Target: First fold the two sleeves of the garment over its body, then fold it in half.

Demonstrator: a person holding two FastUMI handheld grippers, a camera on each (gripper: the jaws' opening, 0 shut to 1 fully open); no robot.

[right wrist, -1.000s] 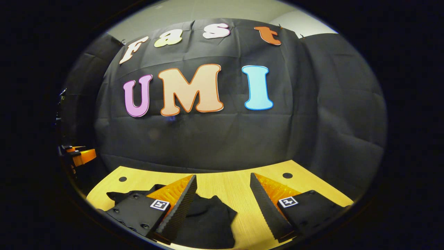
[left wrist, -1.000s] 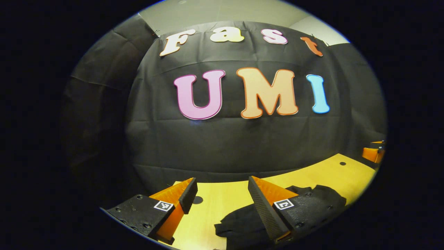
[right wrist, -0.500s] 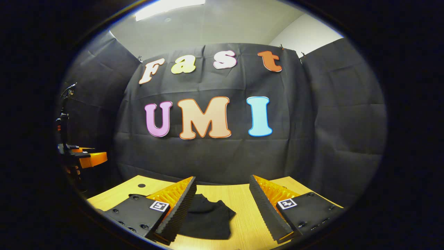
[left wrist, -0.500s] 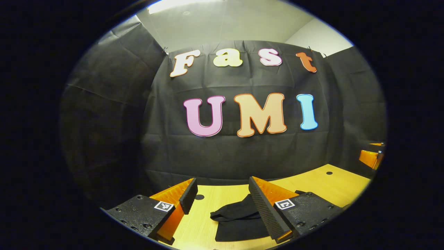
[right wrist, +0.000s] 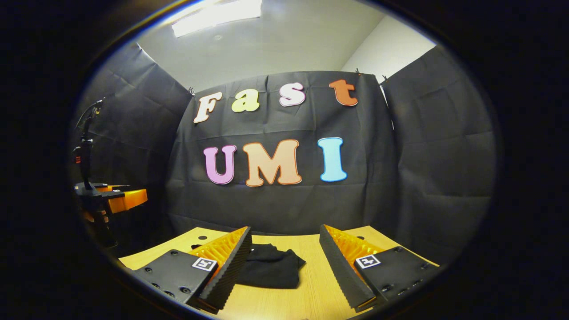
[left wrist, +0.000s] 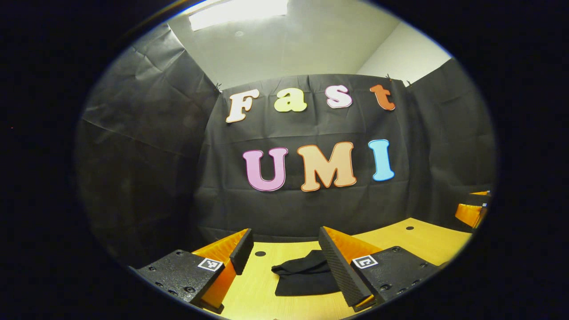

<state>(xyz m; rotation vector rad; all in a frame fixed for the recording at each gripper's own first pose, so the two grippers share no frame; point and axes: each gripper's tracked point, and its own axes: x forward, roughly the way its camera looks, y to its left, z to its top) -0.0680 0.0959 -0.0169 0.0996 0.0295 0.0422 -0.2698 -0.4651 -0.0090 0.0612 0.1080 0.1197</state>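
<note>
A black garment lies folded into a small bundle on the yellow wooden table. In the left gripper view it sits beyond my left gripper, partly behind the right finger. My left gripper is open, held above the table with nothing between its fingers. In the right gripper view the garment lies past the left finger. My right gripper is open and holds nothing. The other gripper shows at the left edge, and the right one at the far right of the left gripper view.
Round holes mark the table top. A dark stand rises at the left of the right gripper view. Bare table lies to the right of the garment. Black cloth walls close the booth behind the table.
Both grippers have pulled back and tilted up from the table, so the garment looks smaller and farther. It has gone from spread and rumpled to a compact bundle. Both stayed open.
</note>
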